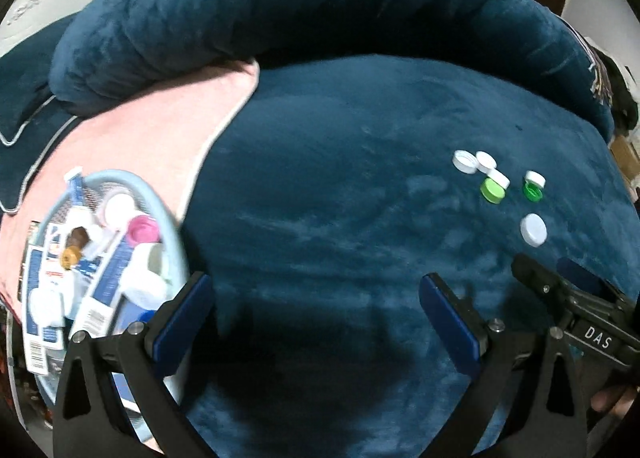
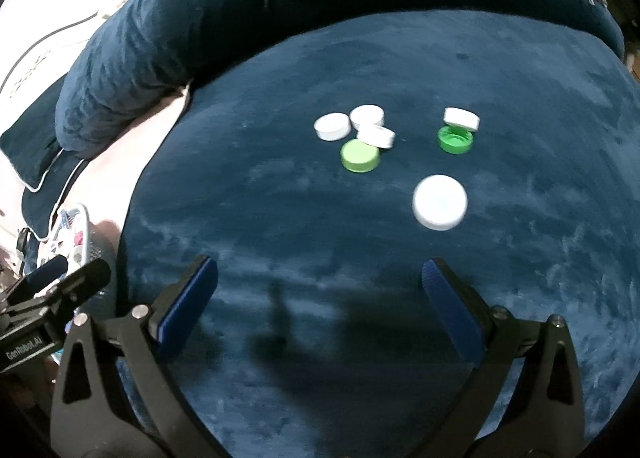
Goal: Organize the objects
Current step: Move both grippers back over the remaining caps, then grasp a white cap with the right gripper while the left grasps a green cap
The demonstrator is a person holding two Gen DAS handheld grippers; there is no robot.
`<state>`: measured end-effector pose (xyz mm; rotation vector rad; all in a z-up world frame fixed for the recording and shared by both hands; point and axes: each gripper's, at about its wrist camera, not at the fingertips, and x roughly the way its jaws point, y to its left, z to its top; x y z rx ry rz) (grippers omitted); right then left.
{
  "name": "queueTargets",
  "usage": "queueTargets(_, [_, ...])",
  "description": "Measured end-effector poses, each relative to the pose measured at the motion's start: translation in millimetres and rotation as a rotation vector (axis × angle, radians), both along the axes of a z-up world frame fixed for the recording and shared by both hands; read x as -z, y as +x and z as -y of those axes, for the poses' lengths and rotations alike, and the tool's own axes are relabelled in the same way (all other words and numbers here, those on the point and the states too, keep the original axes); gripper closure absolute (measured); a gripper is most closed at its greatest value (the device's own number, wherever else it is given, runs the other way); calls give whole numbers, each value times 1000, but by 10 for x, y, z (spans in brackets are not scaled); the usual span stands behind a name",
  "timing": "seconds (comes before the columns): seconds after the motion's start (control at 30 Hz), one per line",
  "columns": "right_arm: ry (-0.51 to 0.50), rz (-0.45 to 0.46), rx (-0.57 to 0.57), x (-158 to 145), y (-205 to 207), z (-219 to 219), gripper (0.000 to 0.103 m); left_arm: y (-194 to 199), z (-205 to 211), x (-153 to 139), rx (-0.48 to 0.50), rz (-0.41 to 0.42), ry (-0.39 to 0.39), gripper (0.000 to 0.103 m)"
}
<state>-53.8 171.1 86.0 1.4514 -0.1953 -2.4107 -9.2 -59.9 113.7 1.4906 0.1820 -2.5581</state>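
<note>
Blue plush cushion (image 2: 280, 218): carries all loose items. Light-blue basket (image 1: 168, 218): at its left edge, partly on pink cloth (image 1: 140, 130), already filled. Large white cap (image 2: 440, 202): nearest loose item, lying flat, ahead and slightly right of the right gripper (image 2: 320, 290). Smaller white and green caps (image 2: 360, 138): clustered farther back. Right gripper: wide open, empty, nearer. Left gripper (image 1: 316, 306): wide open, empty.

- Dim indoor light; fisheye bending and black vignette at the corners
- Both views soft, motion-blurred
- Dark shadows on the blue blanket (image 2: 360, 58) near the bottom; washed-out glare upper left
</note>
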Motion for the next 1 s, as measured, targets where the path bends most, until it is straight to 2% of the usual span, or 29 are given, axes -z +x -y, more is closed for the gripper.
queueTargets(0.6, [-3, 58, 199, 279, -256, -789, 0, -272, -324, 398, 49, 85, 115, 0])
queueTargets(0.73, [28, 32, 193, 296, -337, -774, 0, -331, -341, 467, 44, 96, 138, 0])
queueTargets(0.93, [96, -19, 117, 340, -472, -566, 2, -403, -320, 560, 23, 106, 165, 0])
queueTargets(1.0, [112, -21, 89, 384, -508, -502, 12, -438, -326, 602, 21, 110, 174, 1])
